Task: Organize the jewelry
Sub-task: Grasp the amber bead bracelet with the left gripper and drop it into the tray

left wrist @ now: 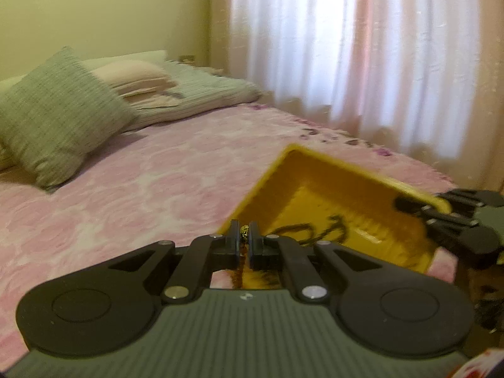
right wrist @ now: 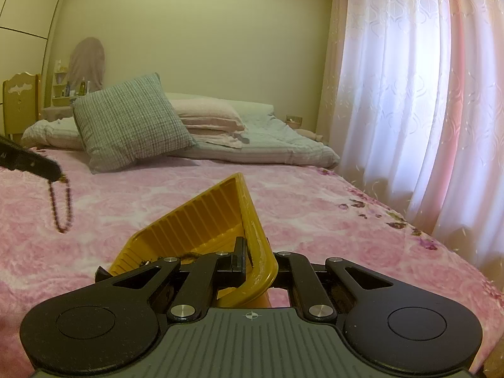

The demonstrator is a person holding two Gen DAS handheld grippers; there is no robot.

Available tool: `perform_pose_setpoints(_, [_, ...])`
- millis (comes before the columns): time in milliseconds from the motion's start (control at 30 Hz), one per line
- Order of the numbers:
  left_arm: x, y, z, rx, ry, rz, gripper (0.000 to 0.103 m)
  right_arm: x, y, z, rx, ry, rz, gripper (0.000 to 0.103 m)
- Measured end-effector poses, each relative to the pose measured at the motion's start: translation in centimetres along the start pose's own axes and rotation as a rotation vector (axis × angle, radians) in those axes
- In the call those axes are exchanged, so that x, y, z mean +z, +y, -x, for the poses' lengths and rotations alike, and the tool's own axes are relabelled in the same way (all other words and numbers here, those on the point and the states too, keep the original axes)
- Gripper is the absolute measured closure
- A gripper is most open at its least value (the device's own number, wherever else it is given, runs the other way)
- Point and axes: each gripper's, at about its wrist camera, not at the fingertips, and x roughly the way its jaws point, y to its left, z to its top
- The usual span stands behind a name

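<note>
My left gripper (left wrist: 244, 227) is shut on a dark beaded chain (left wrist: 244, 232) with a gold bead at the pads. In the right wrist view the chain (right wrist: 61, 208) dangles in a loop from the left gripper (right wrist: 58, 173), above the bedspread and left of the tray. A yellow ribbed plastic tray (left wrist: 334, 189) is tilted up off the bed. My right gripper (right wrist: 256, 256) is shut on the tray's (right wrist: 201, 217) near rim, and shows in the left wrist view as the right gripper (left wrist: 409, 204) clamped on the tray's corner. More dark jewelry (left wrist: 318, 230) lies inside the tray.
A pink floral bedspread (right wrist: 283, 208) covers the bed. A green cushion (right wrist: 129, 123) and folded pink and green bedding (right wrist: 214, 119) sit at the head. White curtains (right wrist: 409, 94) hang along the right side. A wooden chair (right wrist: 20, 104) stands far left.
</note>
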Motion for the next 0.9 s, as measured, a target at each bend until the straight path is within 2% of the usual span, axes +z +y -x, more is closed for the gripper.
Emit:
perform_pose_setpoints(167, [0.6, -3.0, -1.3, -0.078, 0.003, -0.024, 0.099, 0.0, 0.0, 0.0, -0.001, 0.000, -0.001, 0.096])
perform_pose_setpoints(467, [-0.8, -6.2, -4.2, -0.175, 0.069, -0.017, 0.099, -0.1, 0.0, 0.0, -0.001, 0.002, -0.004, 0.096])
perform_pose_setpoints(667, [-1.0, -6.9, -5.2, -0.186, 0.093, -0.023, 0.099, -0.1, 0.0, -0.1, -0.002, 0.003, -0.010, 0.096])
perform_pose_setpoints(733, [-0.9, -6.9, -5.2, -0.181, 0.090, -0.017, 0.094, -0.1, 0.0, -0.1, -0.002, 0.003, -0.011, 0.096])
perform_pose_setpoints(767, [-0.7, -6.8, -5.3, -0.179, 0.089, -0.012, 0.084, -0.2, 0.0, 0.0, -0.002, 0.004, -0.012, 0.096])
perform_pose_setpoints(800, [-0.7, -6.7, -5.2, -0.172, 0.082, -0.008, 0.081, -0.2, 0.0, -0.1, -0.002, 0.004, -0.014, 0.096])
perform_pose_setpoints(900, [-0.5, -6.0, -4.7, -0.152, 0.068, 0.003, 0.081, -0.2, -0.1, -0.1, -0.002, 0.004, -0.015, 0.096])
